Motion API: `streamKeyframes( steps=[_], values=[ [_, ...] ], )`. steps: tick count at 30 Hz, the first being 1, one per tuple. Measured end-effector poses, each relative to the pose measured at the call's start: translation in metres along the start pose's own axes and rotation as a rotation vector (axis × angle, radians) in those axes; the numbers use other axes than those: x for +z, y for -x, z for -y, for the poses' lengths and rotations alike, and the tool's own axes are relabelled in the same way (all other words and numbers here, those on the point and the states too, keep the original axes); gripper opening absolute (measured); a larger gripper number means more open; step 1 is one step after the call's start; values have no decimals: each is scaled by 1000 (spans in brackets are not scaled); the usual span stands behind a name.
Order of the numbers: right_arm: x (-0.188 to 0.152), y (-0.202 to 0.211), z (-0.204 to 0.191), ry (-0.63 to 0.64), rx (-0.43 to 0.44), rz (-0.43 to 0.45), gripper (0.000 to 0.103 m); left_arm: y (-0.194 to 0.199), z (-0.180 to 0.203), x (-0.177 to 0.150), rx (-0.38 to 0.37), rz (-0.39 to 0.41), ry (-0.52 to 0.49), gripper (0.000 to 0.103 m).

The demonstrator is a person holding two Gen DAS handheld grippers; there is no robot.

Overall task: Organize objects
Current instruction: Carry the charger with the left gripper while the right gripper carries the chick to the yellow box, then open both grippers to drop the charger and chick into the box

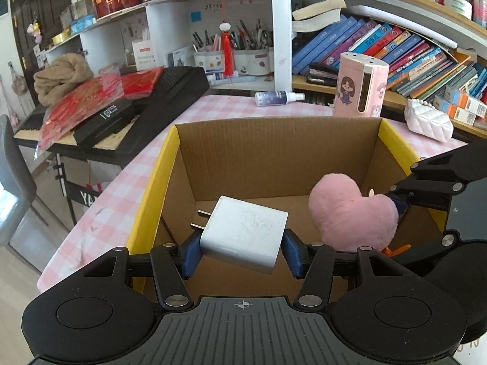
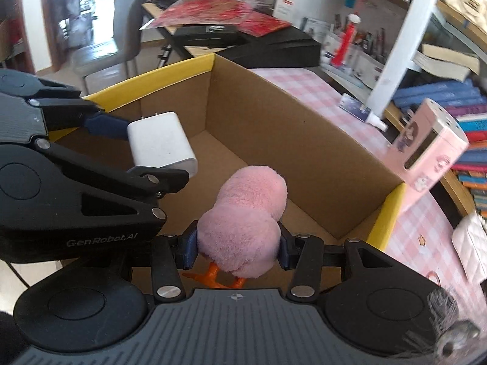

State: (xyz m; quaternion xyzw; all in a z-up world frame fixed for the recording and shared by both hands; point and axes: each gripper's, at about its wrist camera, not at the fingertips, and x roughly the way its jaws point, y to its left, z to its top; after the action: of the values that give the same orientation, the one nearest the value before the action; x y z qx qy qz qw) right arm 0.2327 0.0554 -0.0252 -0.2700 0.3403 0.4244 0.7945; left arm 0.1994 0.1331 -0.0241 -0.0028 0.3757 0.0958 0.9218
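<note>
My left gripper point(image 1: 242, 251) is shut on a white plug charger point(image 1: 243, 234), held above the inside of an open cardboard box point(image 1: 274, 155) with yellow flaps. My right gripper point(image 2: 237, 248) is shut on a pink fluffy heart-shaped plush point(image 2: 243, 222) with orange feet, also held over the box. In the left wrist view the plush point(image 1: 350, 216) hangs at the right, gripped by the right gripper point(image 1: 398, 203). In the right wrist view the charger point(image 2: 161, 144) sits at the left in the left gripper point(image 2: 134, 149). The box point(image 2: 274, 115) floor looks bare.
The box stands on a pink checked tablecloth point(image 1: 115, 200). Behind it are a pink canister point(image 1: 359, 85), a spray bottle point(image 1: 278, 98) and a white quilted pouch point(image 1: 429, 120). A black keyboard point(image 1: 127, 121) with red packets lies at left. Bookshelves point(image 1: 395, 48) stand behind.
</note>
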Motion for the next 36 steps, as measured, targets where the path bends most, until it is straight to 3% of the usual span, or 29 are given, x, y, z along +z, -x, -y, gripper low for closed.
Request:
streamKeyframes(
  steps=[6,17,22,23,28,36],
  values=[
    [6,-9,1,60,37,-34,46,-4,4,-1,25,-6,-29,54],
    [7,-17,-9,124,-10,-93,46,-7,11,-4,52,-3,-68,52],
    [7,-17,-11,135,-30,-86,48,-2,9,-3,53,26,-45,60],
    [7,-16,-11,137,-34,-81,48,1,8,-3,57,40,-42,64],
    [8,-10,-11,128,-55,-32,73,19,6,-1,65,114,-20,72],
    [5,29,-9,16,-127,123,77,65,-6,3,61,241,38,83]
  ],
)
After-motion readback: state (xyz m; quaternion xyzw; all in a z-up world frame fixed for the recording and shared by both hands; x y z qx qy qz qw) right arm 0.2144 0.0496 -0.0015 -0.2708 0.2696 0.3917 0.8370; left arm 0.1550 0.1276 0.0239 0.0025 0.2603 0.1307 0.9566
